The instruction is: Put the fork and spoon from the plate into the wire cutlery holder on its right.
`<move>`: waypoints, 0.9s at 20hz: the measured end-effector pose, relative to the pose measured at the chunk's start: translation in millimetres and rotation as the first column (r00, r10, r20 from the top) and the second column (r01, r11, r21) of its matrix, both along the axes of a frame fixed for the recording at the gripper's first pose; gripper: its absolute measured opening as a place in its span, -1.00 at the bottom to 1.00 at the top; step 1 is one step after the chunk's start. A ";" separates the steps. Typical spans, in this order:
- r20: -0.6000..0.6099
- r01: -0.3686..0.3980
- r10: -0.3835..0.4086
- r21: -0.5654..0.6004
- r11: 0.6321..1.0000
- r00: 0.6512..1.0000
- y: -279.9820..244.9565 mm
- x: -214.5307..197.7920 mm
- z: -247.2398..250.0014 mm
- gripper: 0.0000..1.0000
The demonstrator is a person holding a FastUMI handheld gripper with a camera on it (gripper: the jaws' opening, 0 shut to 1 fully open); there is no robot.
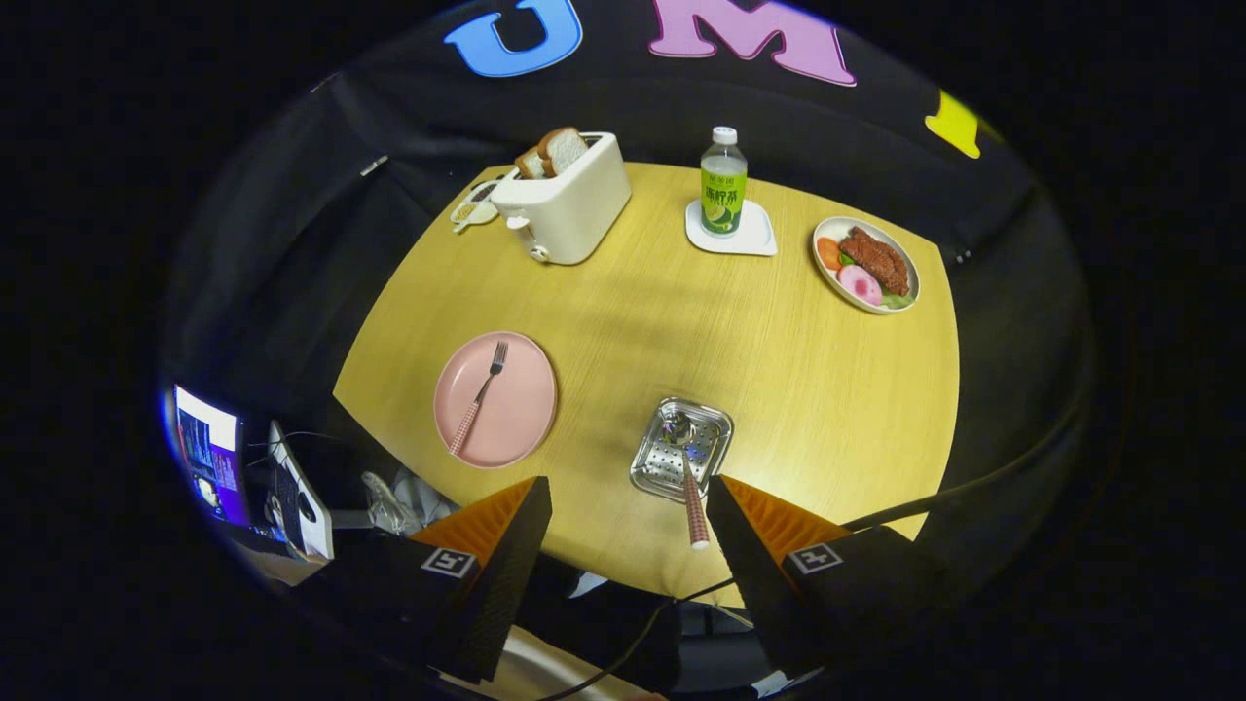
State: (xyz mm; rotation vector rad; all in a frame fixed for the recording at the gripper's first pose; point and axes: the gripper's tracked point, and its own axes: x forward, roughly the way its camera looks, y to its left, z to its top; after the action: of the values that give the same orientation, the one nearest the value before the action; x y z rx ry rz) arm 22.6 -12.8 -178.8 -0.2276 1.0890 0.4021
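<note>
The claw is held wide apart above the counter, gripping nothing. Between its fingers the spoon is seen standing in the wire cutlery holder. Further left, 1 fork lies on the pink plate.

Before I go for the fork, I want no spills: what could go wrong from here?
1. The spoon already stands in the holder, its handle leaning out toward the open gripper; a sideways sweep might clip it.
2. The fork lies flat on the plate, so the jaws may scrape or push the plate.
3. The holder sits near the table edge and could tip.
</note>
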 end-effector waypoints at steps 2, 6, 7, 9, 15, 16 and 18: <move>0.056 -0.006 0.006 0.009 1.000 0.998 13.5 -5.4 1.7 0.99; 0.137 -0.014 0.003 0.080 0.997 0.991 57.3 -15.2 6.3 0.99; 0.148 -0.023 0.008 0.099 0.995 0.989 70.0 -17.1 6.2 1.00; 0.154 -0.034 0.012 0.139 0.990 0.988 98.9 -20.1 4.3 0.99; 0.120 -0.090 0.069 0.172 0.981 0.990 170.6 -25.1 -29.3 0.99; 0.101 -0.094 0.078 0.165 0.982 0.992 178.3 -26.3 -43.0 0.99; 0.055 -0.092 0.085 0.146 0.985 0.995 193.2 -31.9 -76.0 0.99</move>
State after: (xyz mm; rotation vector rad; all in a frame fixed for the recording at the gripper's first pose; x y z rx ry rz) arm -9.3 180.4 -254.8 -0.1532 0.9985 0.5523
